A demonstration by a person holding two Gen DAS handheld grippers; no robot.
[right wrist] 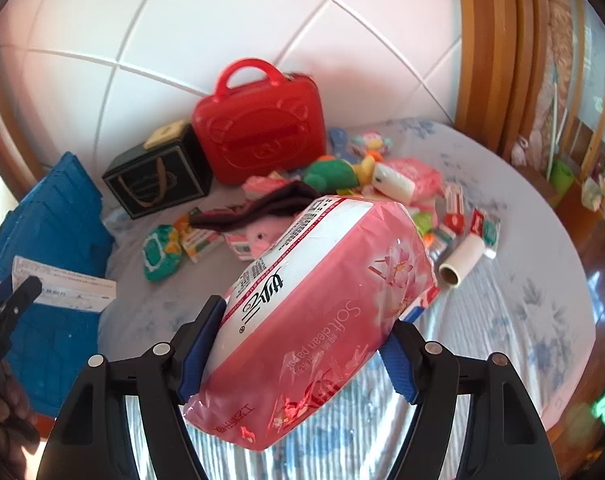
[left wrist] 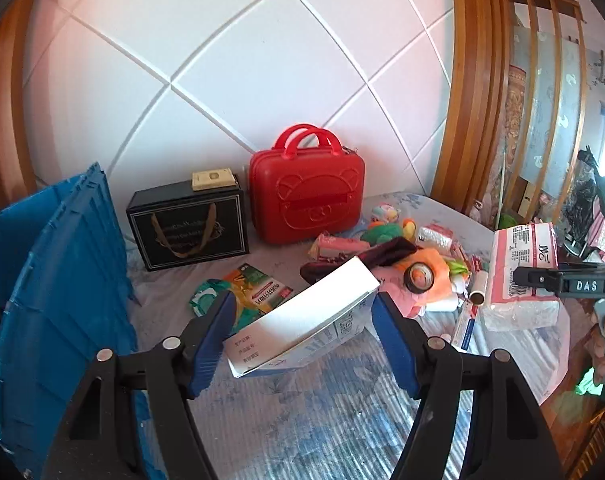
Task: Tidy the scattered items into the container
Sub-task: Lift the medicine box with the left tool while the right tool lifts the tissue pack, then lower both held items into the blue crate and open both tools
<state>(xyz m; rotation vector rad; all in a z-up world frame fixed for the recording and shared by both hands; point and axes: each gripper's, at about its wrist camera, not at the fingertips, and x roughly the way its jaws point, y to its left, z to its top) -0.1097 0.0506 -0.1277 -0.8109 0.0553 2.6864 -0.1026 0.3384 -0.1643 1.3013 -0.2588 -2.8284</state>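
Note:
My left gripper is shut on a white and blue cardboard box and holds it tilted above the bed, just right of the blue plastic crate. My right gripper is shut on a pink pack of tissue paper and holds it above the bed. The pack and the right gripper also show at the right of the left wrist view. The box shows over the crate in the right wrist view. Scattered items lie in a heap on the bed.
A red bear suitcase and a black gift box stand against the white padded wall. The heap holds plush toys, a dark cloth, a tape roll, a paper roll and packets. A wooden frame stands right.

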